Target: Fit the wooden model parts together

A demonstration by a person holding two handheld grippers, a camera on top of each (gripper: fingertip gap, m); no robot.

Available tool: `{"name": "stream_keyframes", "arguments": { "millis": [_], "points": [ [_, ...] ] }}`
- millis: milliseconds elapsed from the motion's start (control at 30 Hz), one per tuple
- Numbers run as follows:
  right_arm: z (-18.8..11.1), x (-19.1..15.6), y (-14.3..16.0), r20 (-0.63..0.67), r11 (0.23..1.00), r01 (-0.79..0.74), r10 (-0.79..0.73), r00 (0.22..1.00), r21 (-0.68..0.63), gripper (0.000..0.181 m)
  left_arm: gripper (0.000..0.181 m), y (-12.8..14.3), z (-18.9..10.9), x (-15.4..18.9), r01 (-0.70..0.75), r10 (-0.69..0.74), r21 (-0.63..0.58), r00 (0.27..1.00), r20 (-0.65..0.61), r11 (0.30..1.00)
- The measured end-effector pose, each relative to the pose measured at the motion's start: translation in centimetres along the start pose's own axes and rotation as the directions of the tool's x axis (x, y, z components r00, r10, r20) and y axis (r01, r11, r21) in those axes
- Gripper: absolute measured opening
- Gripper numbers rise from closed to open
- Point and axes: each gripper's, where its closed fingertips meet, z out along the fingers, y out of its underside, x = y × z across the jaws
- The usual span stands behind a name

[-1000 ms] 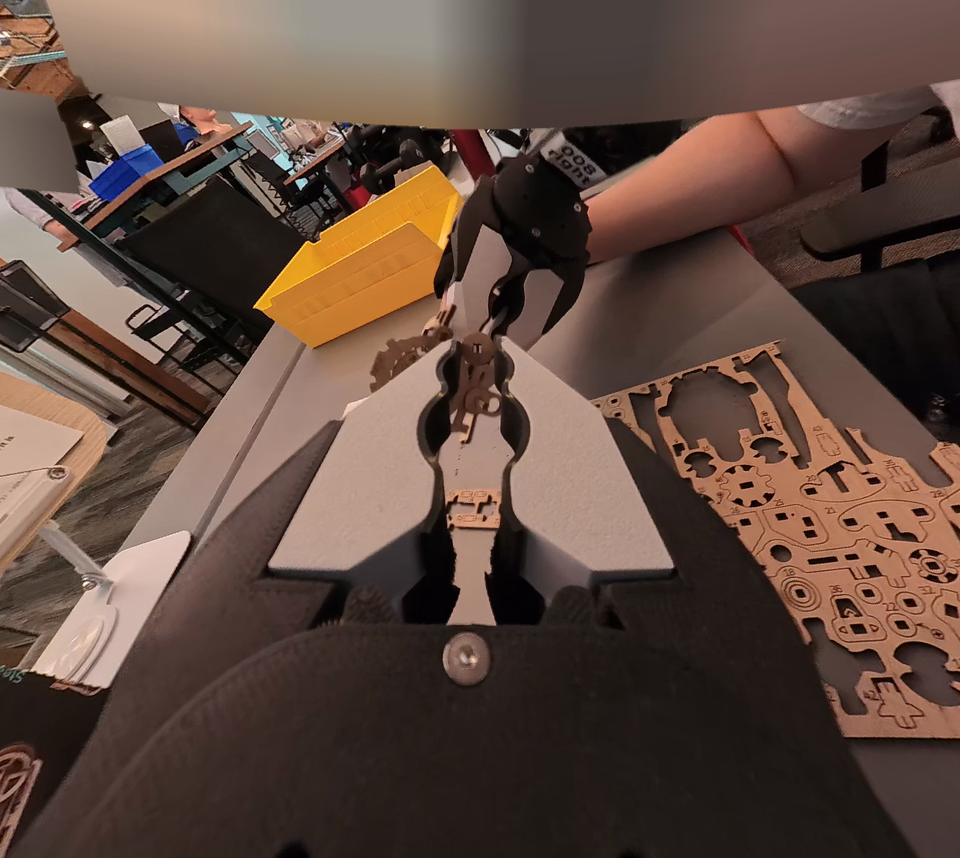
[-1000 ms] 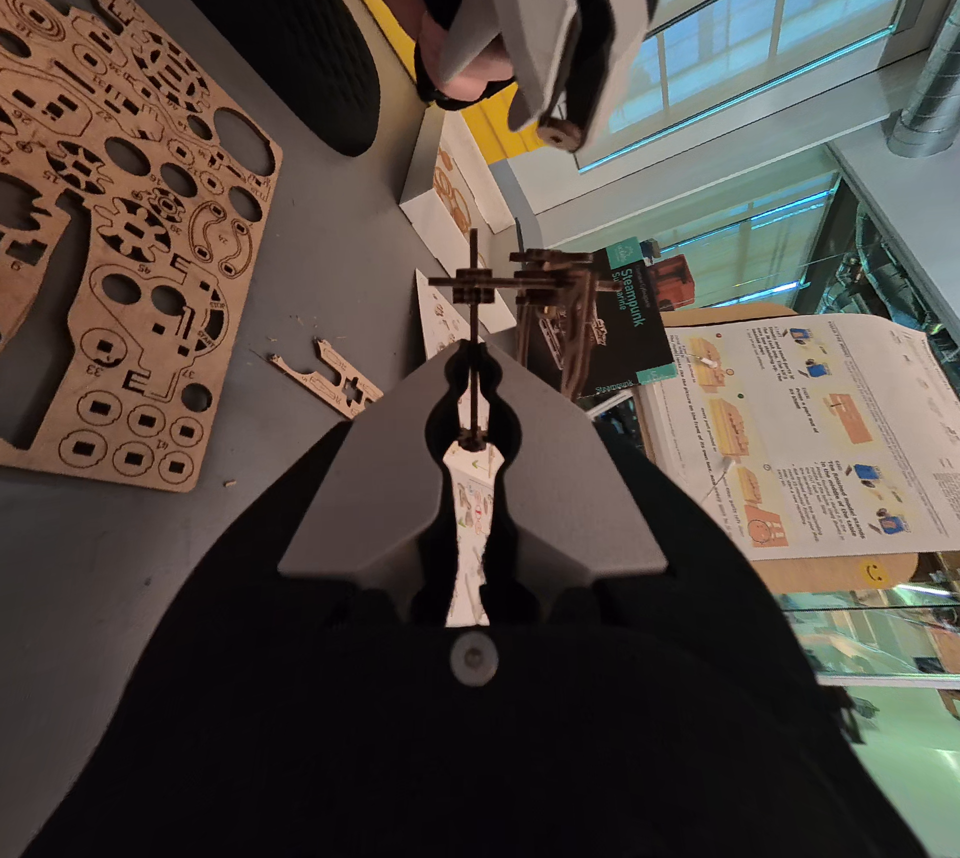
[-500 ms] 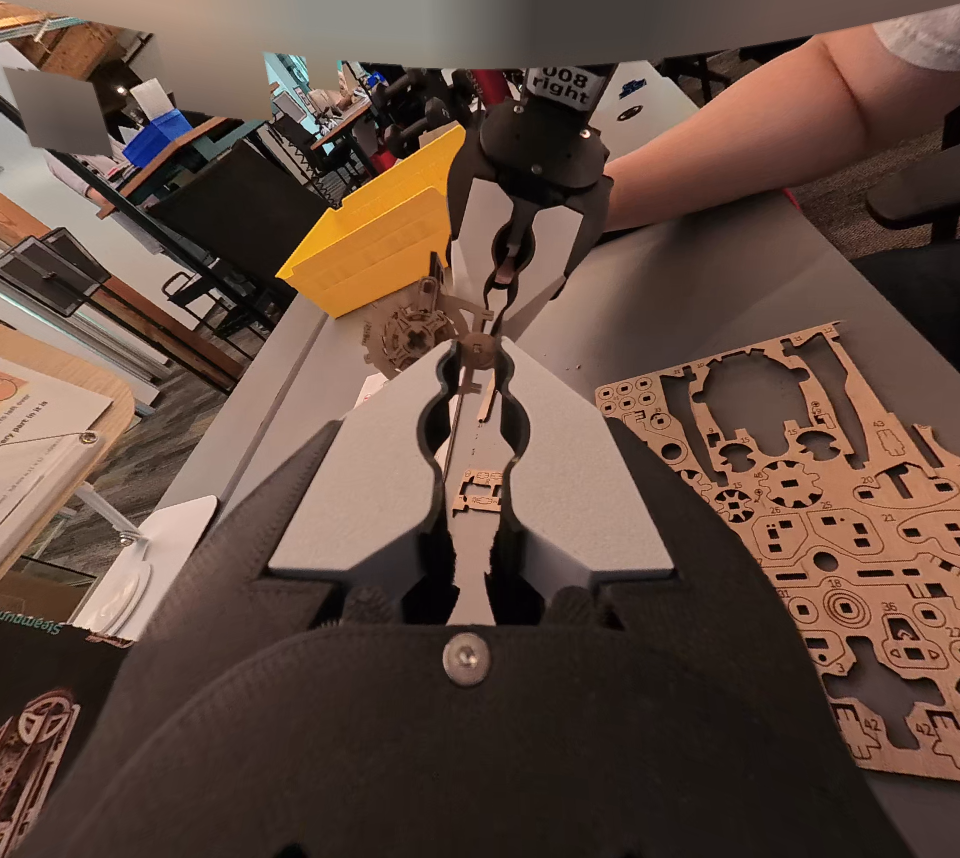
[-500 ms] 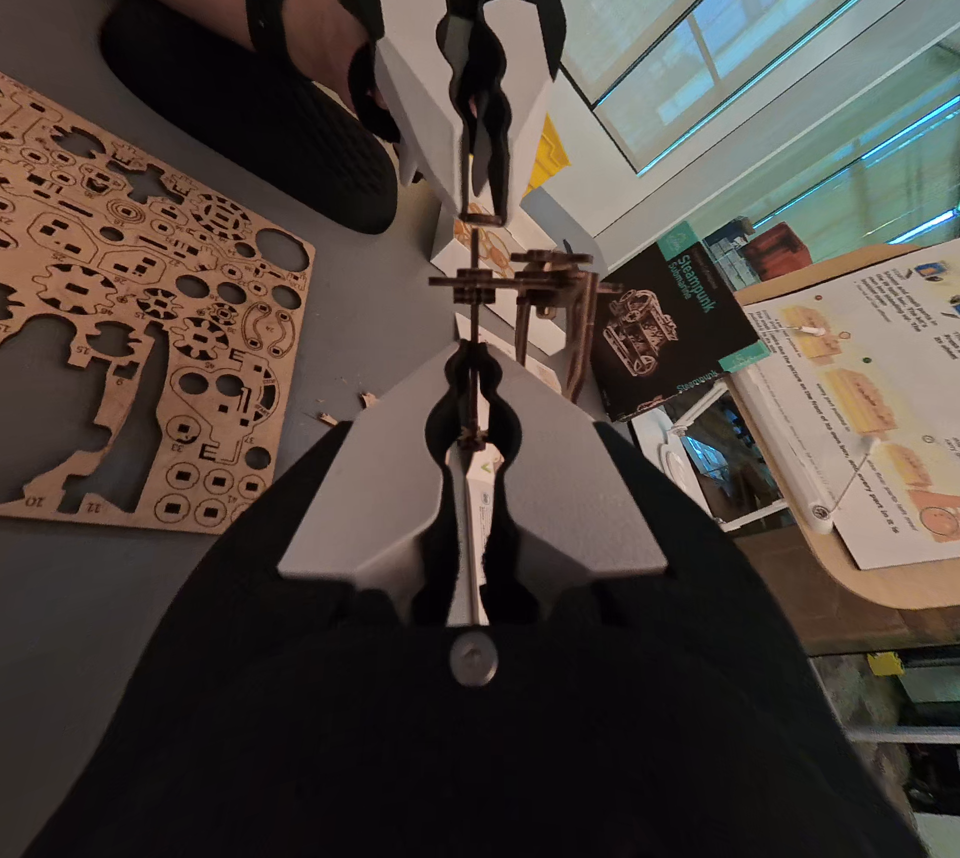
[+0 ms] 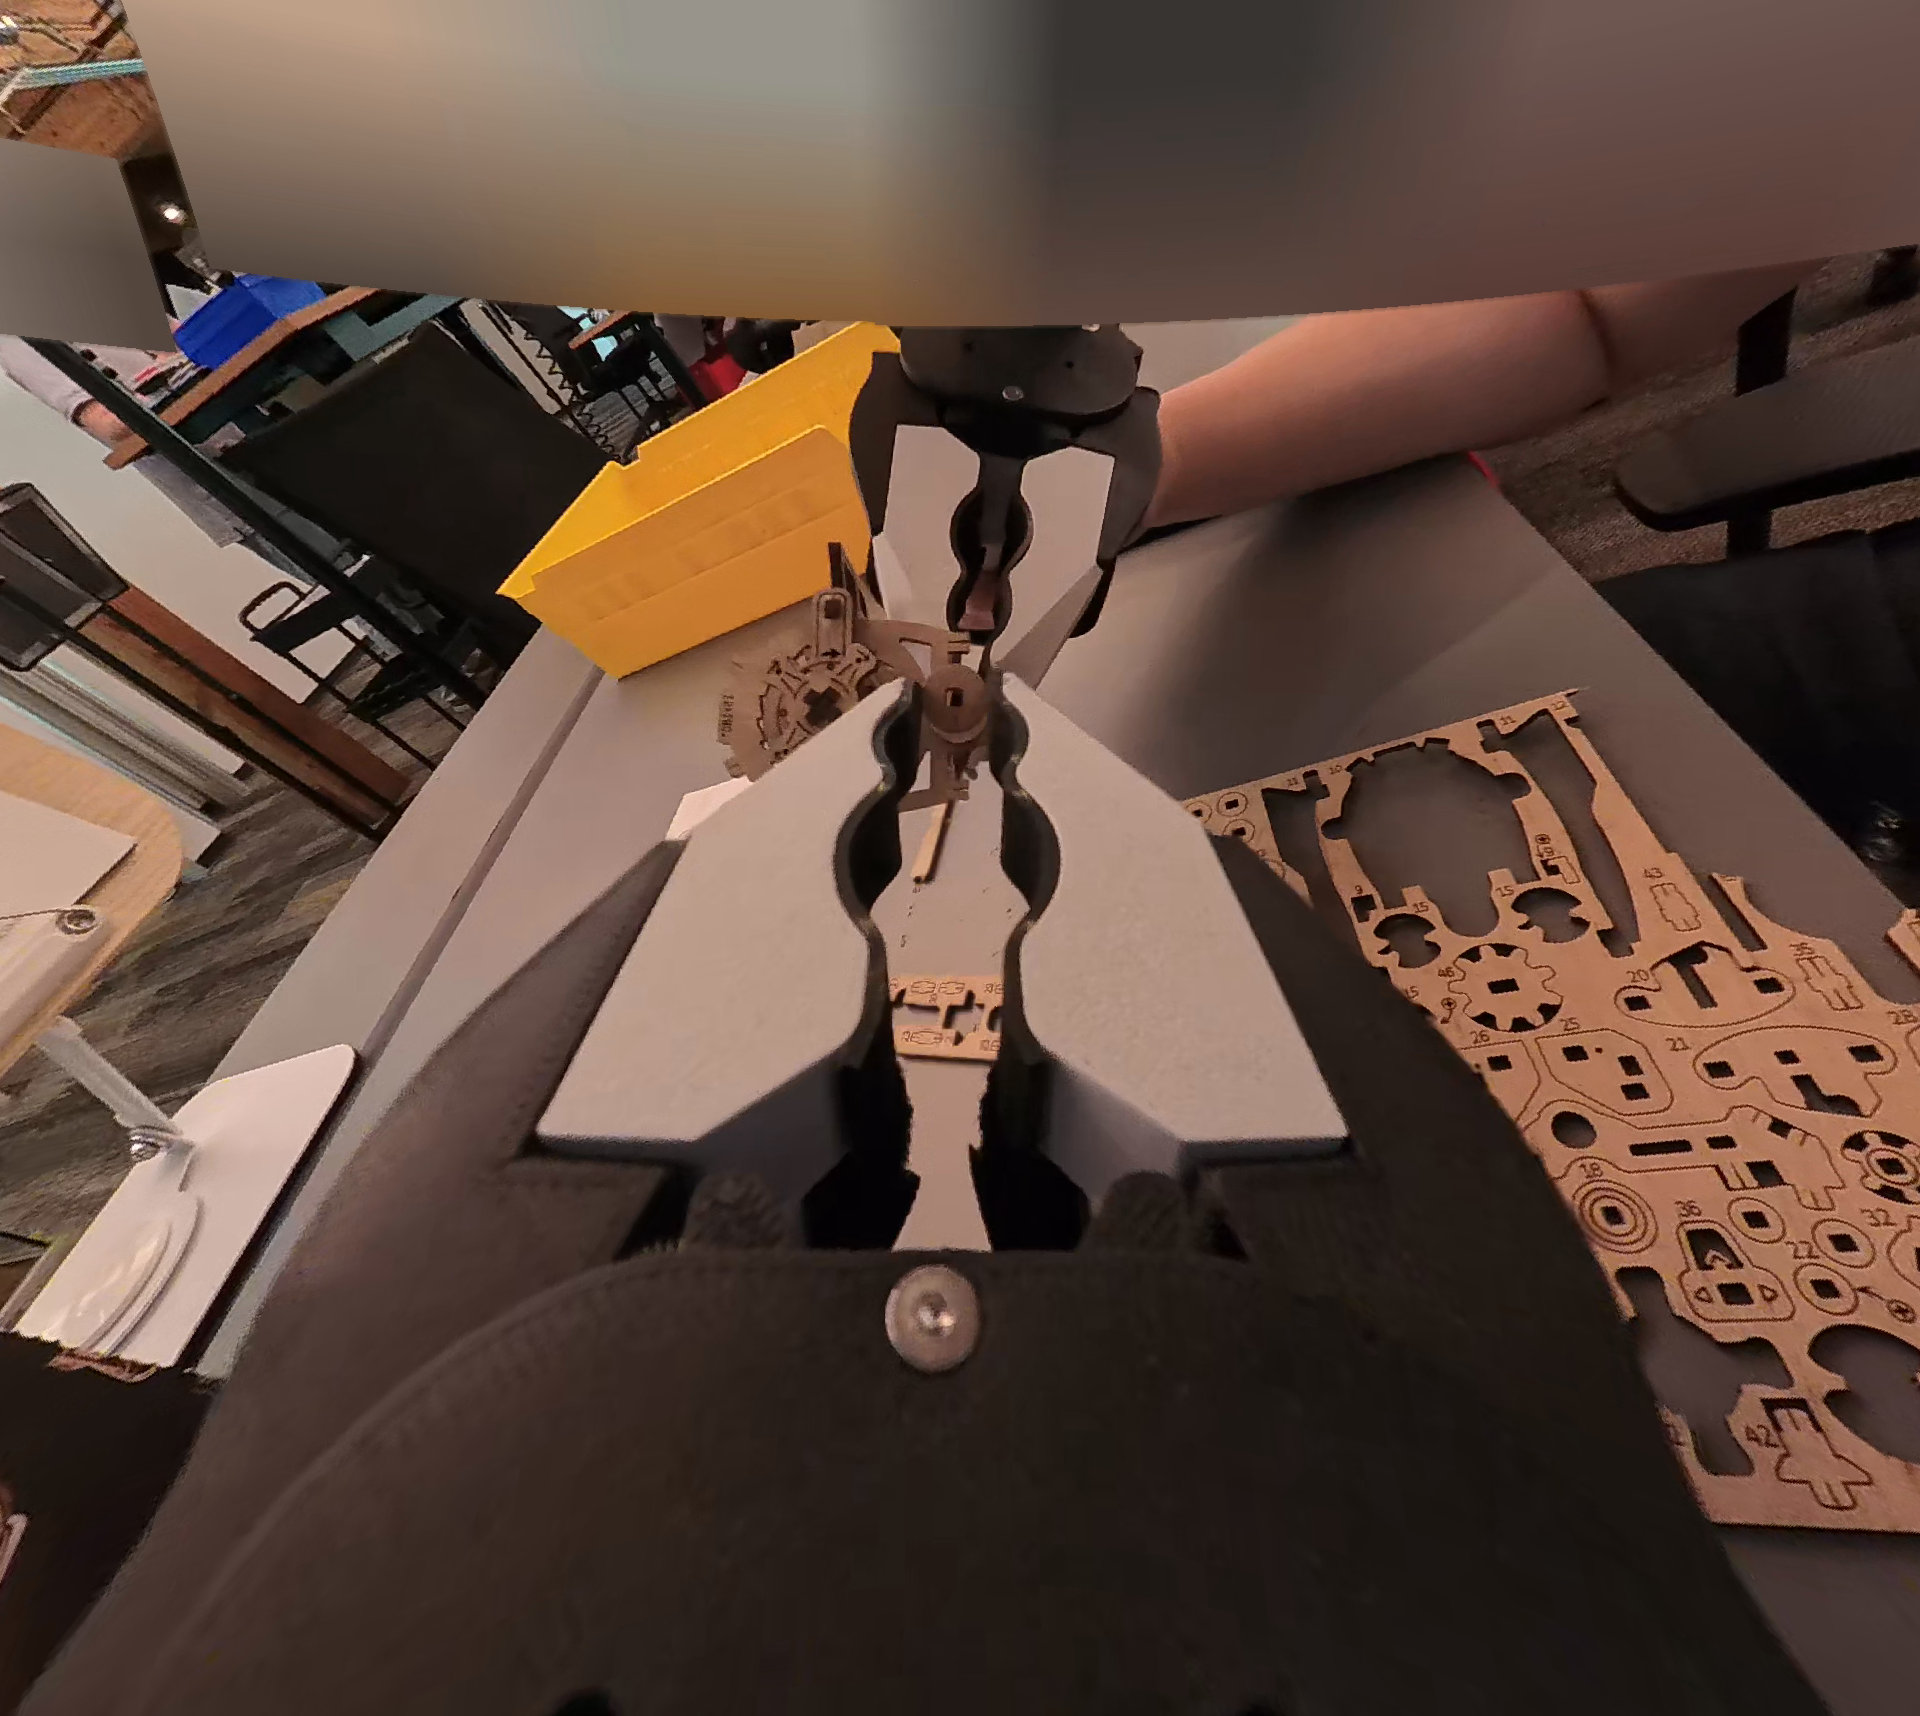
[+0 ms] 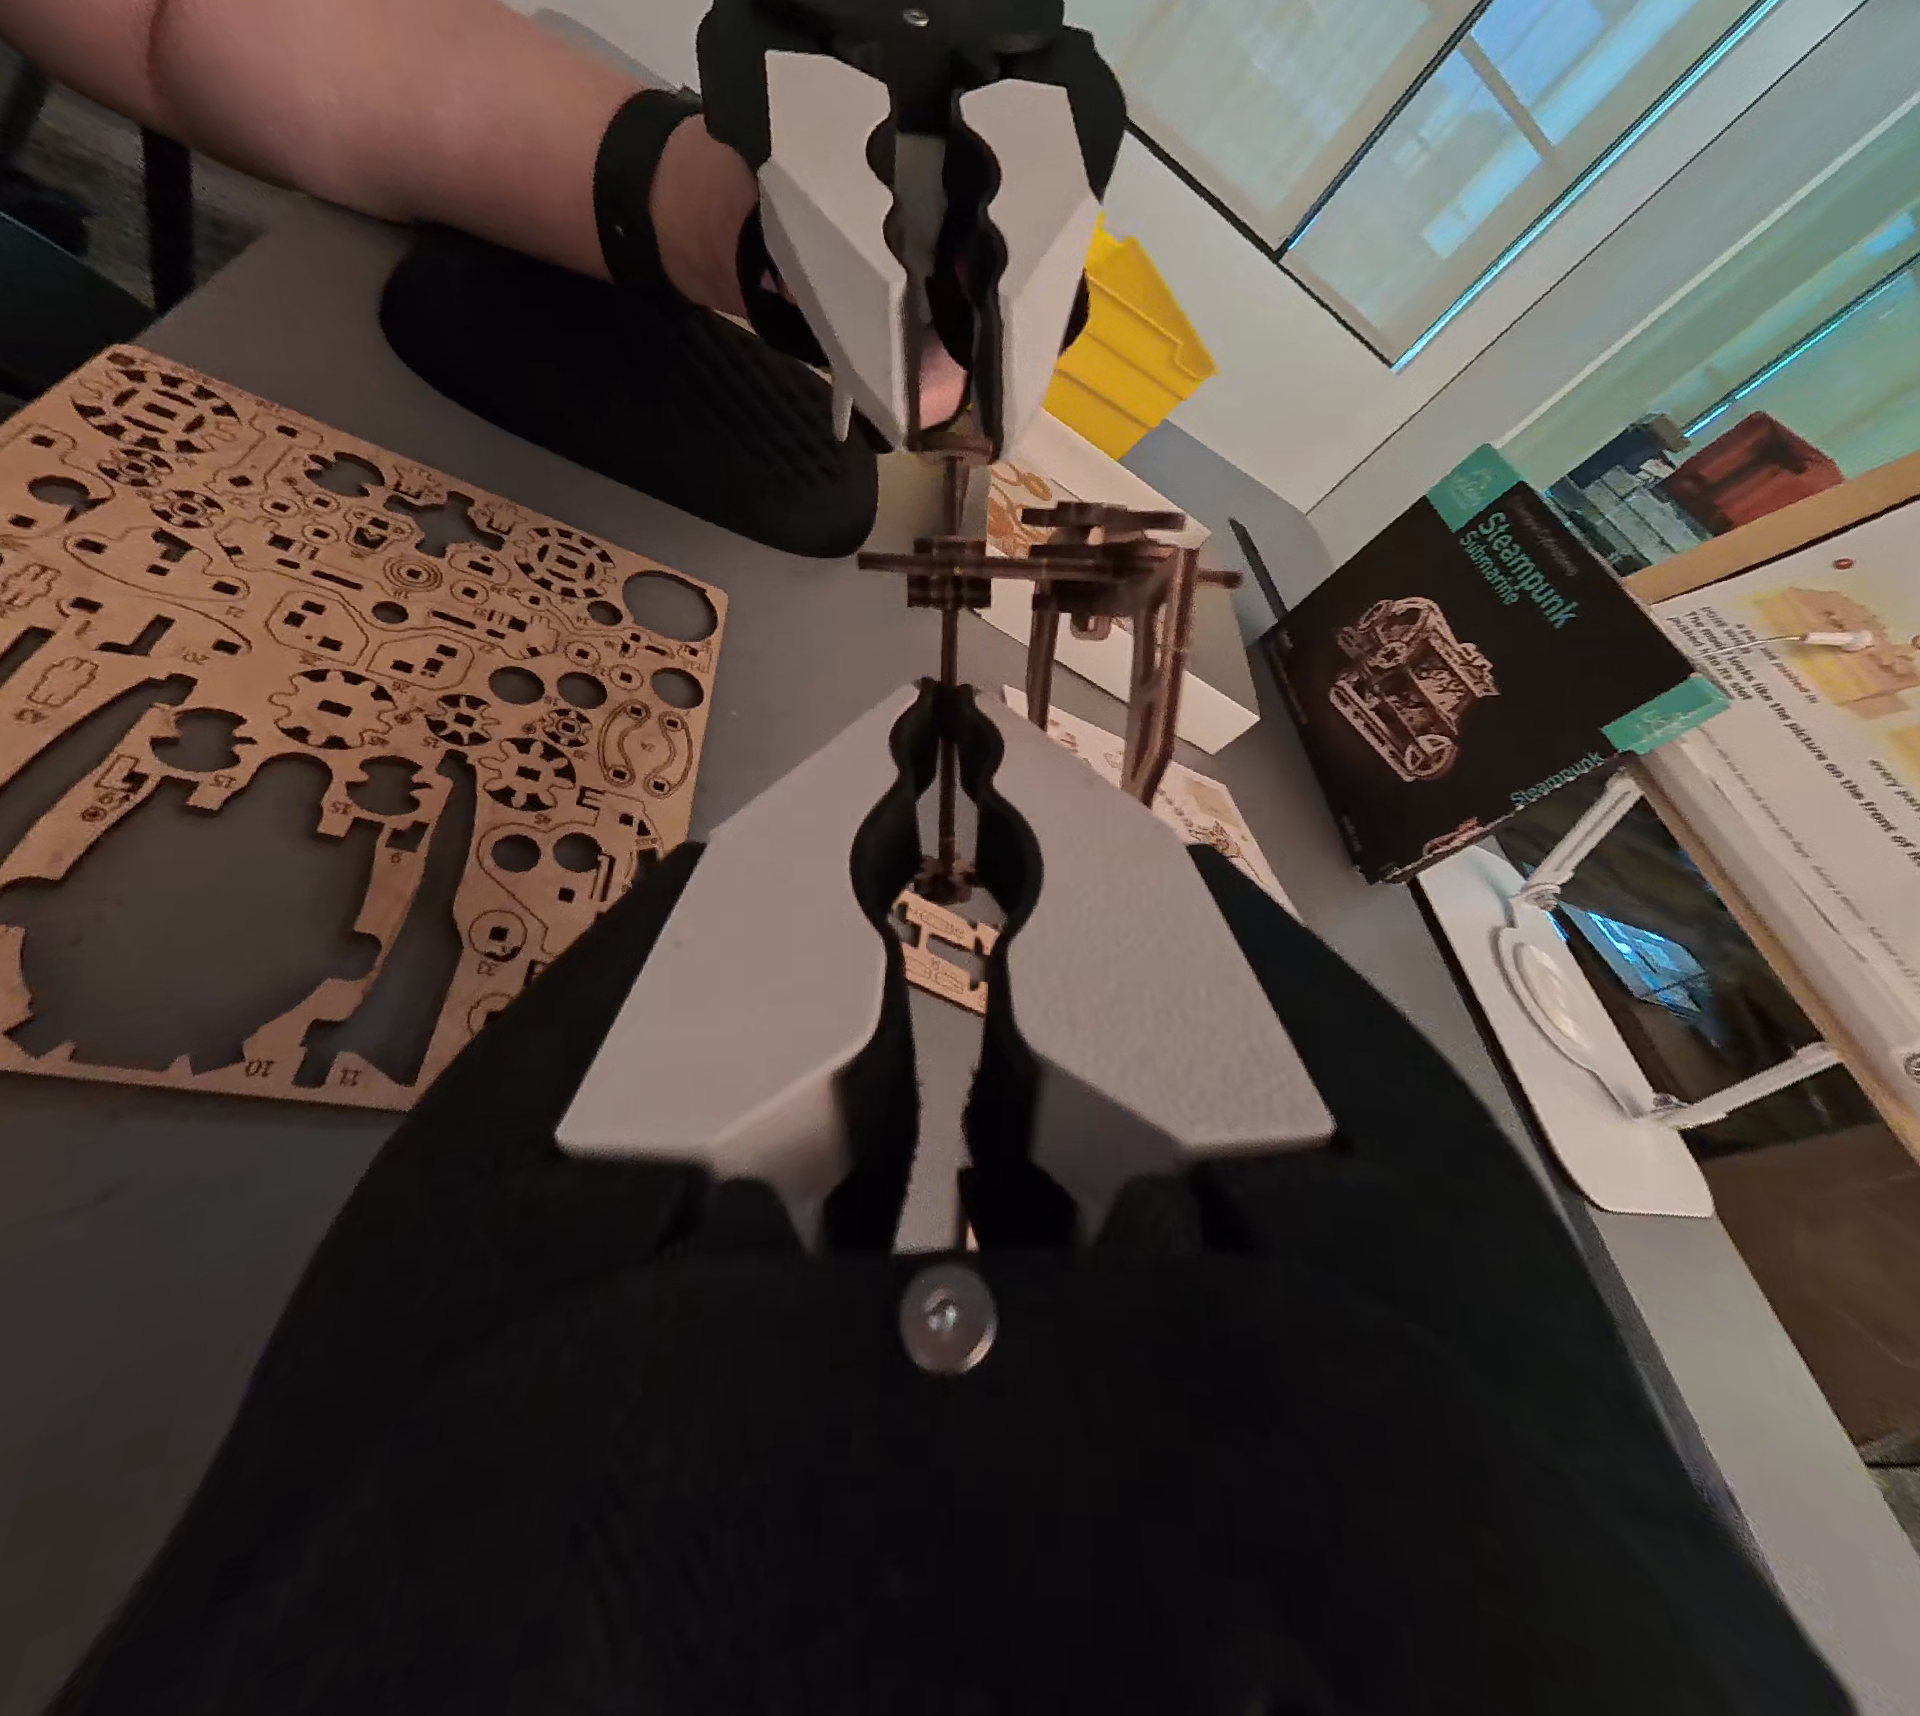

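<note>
In the left wrist view my left gripper [image 5: 952,710] is shut on a small round wooden disc [image 5: 954,698]. My right gripper [image 5: 982,632] faces it tip to tip. The geared wooden assembly [image 5: 800,716] hangs just left of the tips. In the right wrist view my right gripper [image 6: 945,702] is shut on the thin axle [image 6: 948,638] of the wooden assembly [image 6: 1101,596], held above the table. The left gripper [image 6: 951,442] comes from the top and holds the disc [image 6: 951,451] against the axle's far end.
A punched-out wooden sheet [image 5: 1579,1043] [image 6: 312,679] lies on the grey table [image 5: 1299,627]. A small loose wooden piece [image 5: 940,1014] lies under the grippers. A yellow bin [image 5: 707,544], a dark box [image 6: 1475,658], an instruction sheet [image 6: 1829,690] and a black pad [image 6: 623,399] ring the work spot. There is about 4 cm between the tips of the two grippers. About 11 cm separates my right fingertips from the small loose wooden piece [image 5: 940,1014]. It turns up in the right wrist view [image 6: 925,943] as well.
Both grippers have swung round to face each other in one line. The left gripper's disc has closed from a gap to the end of the axle held by the right gripper.
</note>
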Motion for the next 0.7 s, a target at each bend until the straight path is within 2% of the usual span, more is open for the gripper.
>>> {"name": "stream_keyframes", "arguments": {
  "millis": [433,700],
  "points": [
    [-0.1,-0.7,-0.9,0.099,0.987,-0.149,0.143,0.985,0.062,0.000,0.010,-0.8,-0.2,0.3,0.046,-0.044,0.038,0.998,-0.037,0.998],
    [0.3,-0.1,0.6,0.020,0.997,-0.048,0.050,0.999,-0.060,0.000,0.010,0.5,0.2,-0.3,0.063,-0.064,-0.033,0.998,-0.005,0.997]
  ]
}}
